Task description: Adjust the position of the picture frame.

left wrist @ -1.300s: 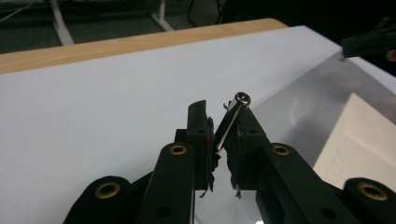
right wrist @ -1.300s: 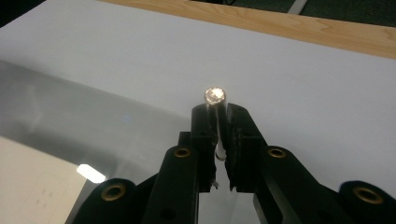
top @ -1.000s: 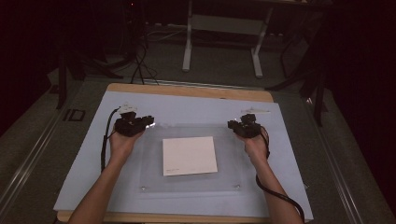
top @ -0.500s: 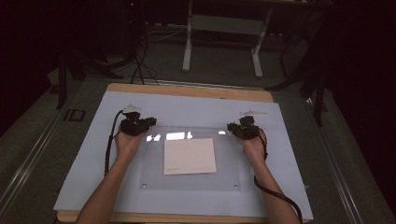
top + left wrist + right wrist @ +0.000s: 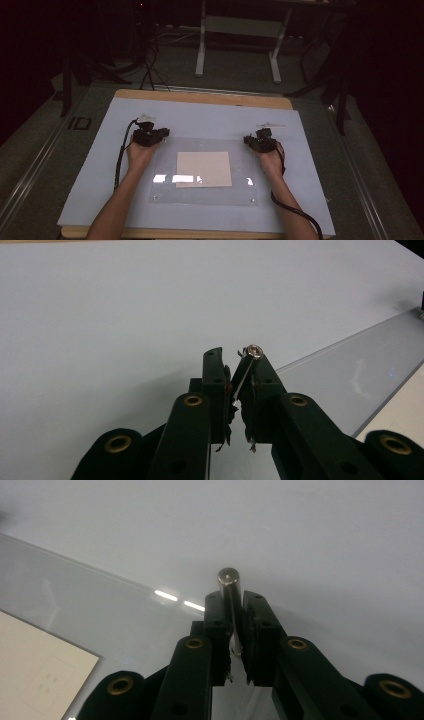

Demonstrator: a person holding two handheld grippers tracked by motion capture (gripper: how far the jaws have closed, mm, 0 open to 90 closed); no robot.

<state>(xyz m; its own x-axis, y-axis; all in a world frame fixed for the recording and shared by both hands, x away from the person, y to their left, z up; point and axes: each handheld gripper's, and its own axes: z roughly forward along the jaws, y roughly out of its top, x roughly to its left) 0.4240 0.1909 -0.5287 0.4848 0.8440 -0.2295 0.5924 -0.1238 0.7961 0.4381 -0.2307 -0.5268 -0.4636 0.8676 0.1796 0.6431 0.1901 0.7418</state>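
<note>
A clear plastic plate [image 5: 205,192] lies on a pale blue mat [image 5: 200,120], with a beige sheet [image 5: 204,168] at its middle. My left gripper [image 5: 161,134] sits at the plate's far left corner. In the left gripper view this gripper [image 5: 235,356] is shut on a thin metal screw [image 5: 246,367] right where the plate's edge [image 5: 350,375] begins. My right gripper [image 5: 249,140] is at the far right corner. In the right gripper view that gripper [image 5: 233,598] is shut on a short metal pin [image 5: 229,587] over the plate [image 5: 100,610].
The mat covers a wooden table [image 5: 200,96]. Small screws mark the plate's near corners [image 5: 252,201]. A metal stand [image 5: 239,30] and cables stand on the dark floor beyond the table. Bare mat lies left and right of the plate.
Both hands have sunk a little toward the mat with their grips kept. The glare on the plate has shifted from its far edge to its near half.
</note>
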